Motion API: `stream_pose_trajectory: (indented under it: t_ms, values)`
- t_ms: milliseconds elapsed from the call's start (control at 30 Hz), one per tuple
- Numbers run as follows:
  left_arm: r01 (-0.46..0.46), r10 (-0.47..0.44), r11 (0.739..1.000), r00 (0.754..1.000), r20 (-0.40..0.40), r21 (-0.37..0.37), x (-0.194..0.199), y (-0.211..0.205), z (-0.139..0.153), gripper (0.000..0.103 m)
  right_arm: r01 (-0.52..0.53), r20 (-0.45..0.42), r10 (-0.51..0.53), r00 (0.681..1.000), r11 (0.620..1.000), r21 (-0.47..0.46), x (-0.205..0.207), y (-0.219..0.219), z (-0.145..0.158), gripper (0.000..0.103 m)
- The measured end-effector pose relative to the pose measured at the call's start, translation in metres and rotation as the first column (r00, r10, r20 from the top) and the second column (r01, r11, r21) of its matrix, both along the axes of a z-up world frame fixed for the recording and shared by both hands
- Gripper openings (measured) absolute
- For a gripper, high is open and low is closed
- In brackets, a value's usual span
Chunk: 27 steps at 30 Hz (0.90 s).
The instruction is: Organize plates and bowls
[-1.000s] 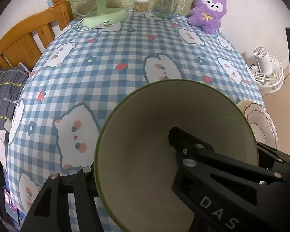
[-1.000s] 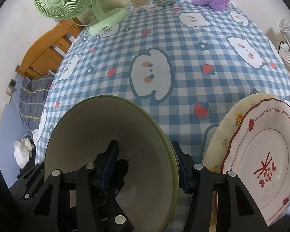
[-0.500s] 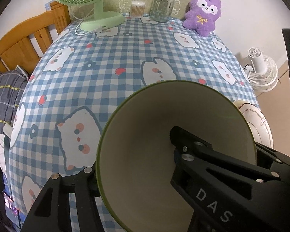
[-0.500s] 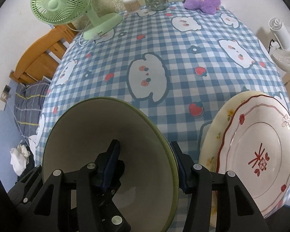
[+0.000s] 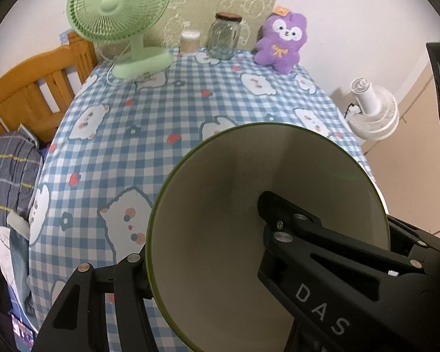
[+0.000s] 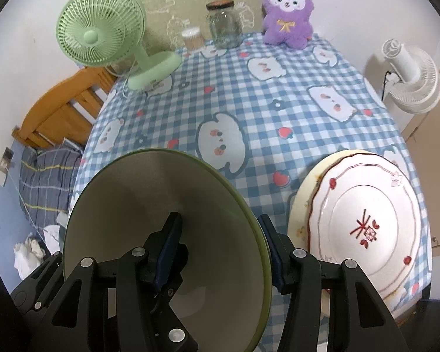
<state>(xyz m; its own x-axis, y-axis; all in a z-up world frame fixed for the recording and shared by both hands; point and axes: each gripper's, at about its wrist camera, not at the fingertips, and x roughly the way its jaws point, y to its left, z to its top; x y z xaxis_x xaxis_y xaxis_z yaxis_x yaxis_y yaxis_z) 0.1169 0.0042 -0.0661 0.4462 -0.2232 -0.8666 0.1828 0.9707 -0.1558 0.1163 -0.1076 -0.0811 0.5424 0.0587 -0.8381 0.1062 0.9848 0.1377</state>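
Bowl (image 6: 190, 234), cream inside with green rim, pinched by both left hand-held gripper (image 5: 202, 240) and right hand-held gripper (image 6: 220, 246).

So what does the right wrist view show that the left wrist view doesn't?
Only right wrist: the red-patterned plate stacked on a cream plate at the table's right edge. Only left wrist: a small colourful item on the floor, lower left. Both: the green bowl close up, green fan, glass jar, purple plush, white floor fan.
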Motion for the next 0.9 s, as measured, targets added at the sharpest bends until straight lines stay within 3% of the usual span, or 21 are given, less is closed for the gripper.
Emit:
stream_pose_trajectory:
  t_ms: [400, 900]
  values:
    - [0.021, -0.022, 1.000, 0.999, 0.045, 0.010, -0.014, -0.010, 0.018, 0.059, 0.016, 0.045, -0.016, 0.999, 1.000, 0.004, -0.019, -0.011, 0.018, 0.056]
    - [-0.048, 0.048, 0.999, 0.997, 0.058, 0.001, -0.022, -0.074, 0.026, 0.059, -0.053, 0.053, 0.054, 0.997, 0.998, -0.015, -0.024, -0.074, 0.033, 0.056]
